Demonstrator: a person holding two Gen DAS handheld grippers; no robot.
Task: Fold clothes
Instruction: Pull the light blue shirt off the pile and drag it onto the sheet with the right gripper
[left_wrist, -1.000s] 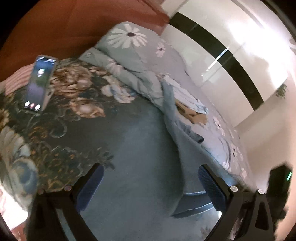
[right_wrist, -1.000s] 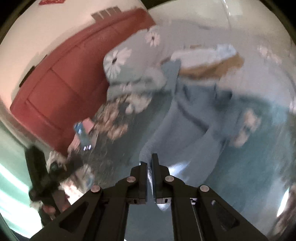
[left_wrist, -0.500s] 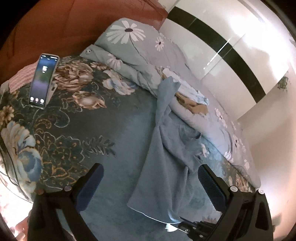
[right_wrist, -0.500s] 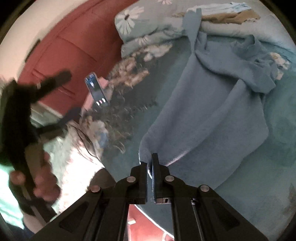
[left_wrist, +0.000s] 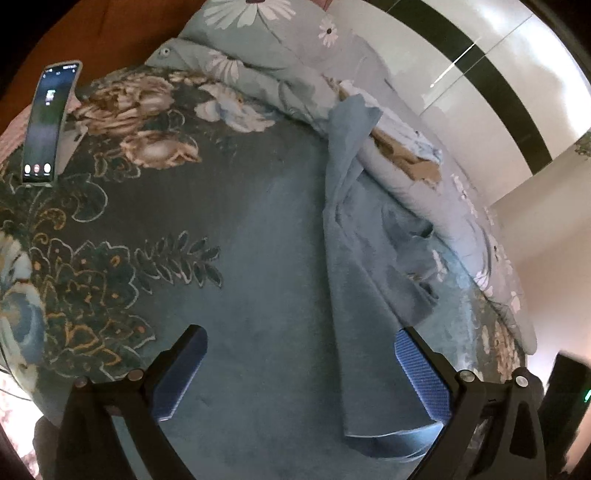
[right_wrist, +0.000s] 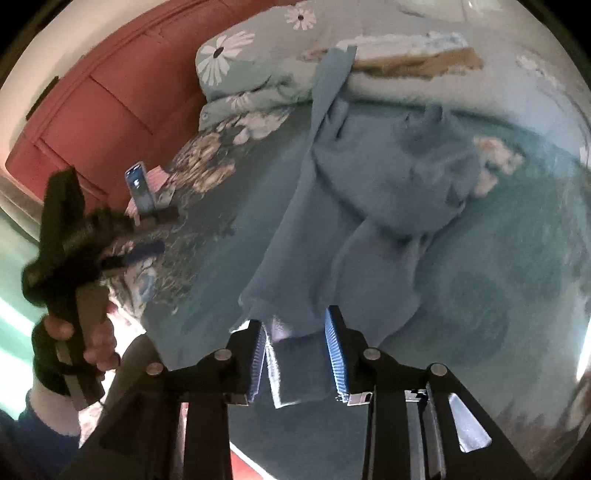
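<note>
Right wrist view: right gripper (right_wrist: 297, 345) points down at the near hem of the blue garment (right_wrist: 354, 206). Its jaws have just been opening. The hem corner lies between the two blue pads; the left pad looks close against the cloth edge, the right pad stands clear of it. Grip released, nothing clamped.

The garment lies lengthwise on the bed (right_wrist: 498, 295), running from the gripper away toward the pillows. One narrow strip reaches up onto the daisy-print quilt (right_wrist: 258, 74). The far part is bunched and creased, not flat.

Left wrist view: left gripper (left_wrist: 295, 373) is wide open, empty, over bare teal bedspread (left_wrist: 240, 258). The blue garment (left_wrist: 362, 295) runs along its right side; the right finger (left_wrist: 421, 376) overlaps the garment's edge in the picture, contact cannot be told. The near hem is turned under in a fold beside that finger.

Writing: a phone (left_wrist: 50, 122) stands propped at far left, screen lit, with three round buttons at the bottom; text too small to read. No labels legible on the garment.

Surroundings: tan and pale blue clothes (left_wrist: 406, 151) are piled on the quilt beyond the garment. Red padded headboard (right_wrist: 110, 103) behind. In the right wrist view a hand (right_wrist: 92, 332) holds the left gripper's handle at left, well apart from the garment.
</note>
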